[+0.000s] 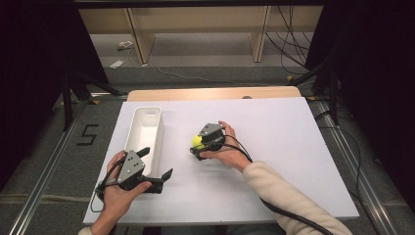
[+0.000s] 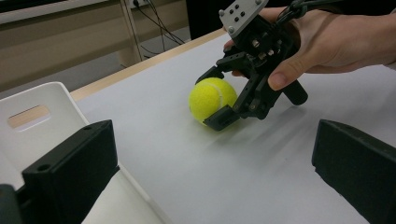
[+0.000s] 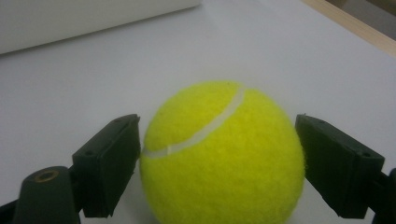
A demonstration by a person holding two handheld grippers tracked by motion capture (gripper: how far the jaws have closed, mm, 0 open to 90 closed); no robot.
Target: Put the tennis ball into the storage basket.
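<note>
Right hand-held gripper point(image 1: 199, 145) straddles tennis ball point(image 1: 197, 141).

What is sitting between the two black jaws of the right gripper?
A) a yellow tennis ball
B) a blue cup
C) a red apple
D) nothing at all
A: the right gripper has a yellow tennis ball sitting between its jaws on the white table, one jaw on each side of the ball.
</note>
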